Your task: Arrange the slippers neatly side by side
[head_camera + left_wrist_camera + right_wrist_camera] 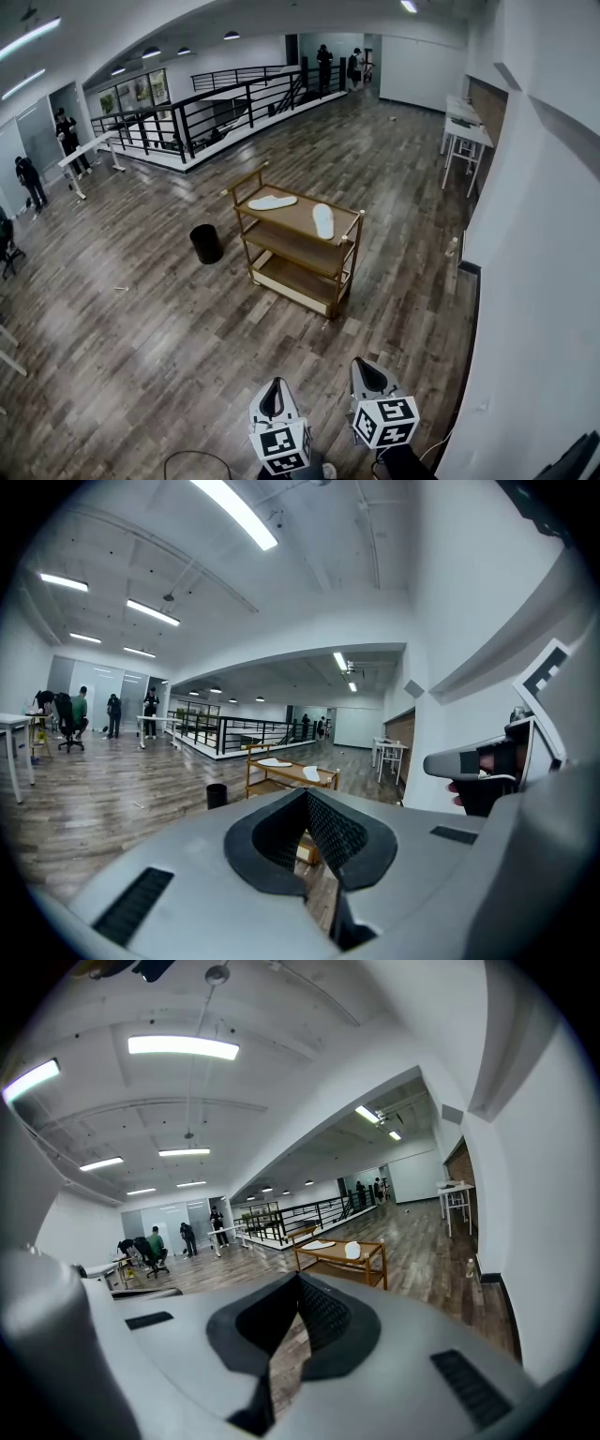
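Two white slippers lie apart on the top shelf of a wooden cart (347, 267). One slipper (272, 202) lies crosswise at the left. The other slipper (323, 221) lies lengthwise at the right. My left gripper (274, 398) and right gripper (367, 375) hang side by side at the bottom of the head view, well short of the cart, both shut and empty. The left gripper view shows its shut jaw tips (306, 794) with the cart (291, 772) far ahead. In the right gripper view the gripper (298, 1279) is likewise shut, with the cart (339, 1258) beyond.
A black bin (205, 244) stands on the wooden floor left of the cart. A white wall (534, 281) runs close along my right, with a small bottle (453, 247) at its foot and white tables (466, 131) farther on. A black railing (216, 112) and people stand far off.
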Motion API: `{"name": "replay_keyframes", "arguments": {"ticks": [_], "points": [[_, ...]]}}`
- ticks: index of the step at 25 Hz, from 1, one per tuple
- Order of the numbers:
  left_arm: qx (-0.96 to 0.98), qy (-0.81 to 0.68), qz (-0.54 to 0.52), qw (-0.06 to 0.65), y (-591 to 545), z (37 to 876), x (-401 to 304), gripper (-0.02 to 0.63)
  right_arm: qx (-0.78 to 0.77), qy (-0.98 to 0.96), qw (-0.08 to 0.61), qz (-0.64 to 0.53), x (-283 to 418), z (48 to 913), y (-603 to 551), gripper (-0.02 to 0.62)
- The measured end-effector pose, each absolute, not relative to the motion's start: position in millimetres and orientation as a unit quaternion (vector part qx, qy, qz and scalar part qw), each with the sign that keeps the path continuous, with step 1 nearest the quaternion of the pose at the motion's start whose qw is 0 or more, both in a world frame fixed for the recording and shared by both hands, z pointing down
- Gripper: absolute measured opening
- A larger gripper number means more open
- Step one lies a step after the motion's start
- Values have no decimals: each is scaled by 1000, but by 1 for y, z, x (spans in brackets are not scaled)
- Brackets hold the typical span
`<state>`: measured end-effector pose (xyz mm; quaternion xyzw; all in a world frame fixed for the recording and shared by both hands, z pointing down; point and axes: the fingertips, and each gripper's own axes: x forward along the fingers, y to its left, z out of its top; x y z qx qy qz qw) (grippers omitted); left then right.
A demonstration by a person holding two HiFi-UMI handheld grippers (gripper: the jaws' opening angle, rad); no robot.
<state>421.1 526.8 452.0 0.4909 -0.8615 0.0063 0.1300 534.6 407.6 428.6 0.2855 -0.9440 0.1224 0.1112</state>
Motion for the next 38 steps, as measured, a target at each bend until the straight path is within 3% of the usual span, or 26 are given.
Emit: {"name": "replay_keyframes", "arguments": {"ticks": [23, 38], "points": [[518, -847, 11, 117, 407, 453, 253, 0, 311, -938, 102, 112, 369, 432, 296, -2], [503, -852, 1, 145, 381, 483, 213, 0, 300, -939, 129, 107, 322, 450, 263, -2]]}}
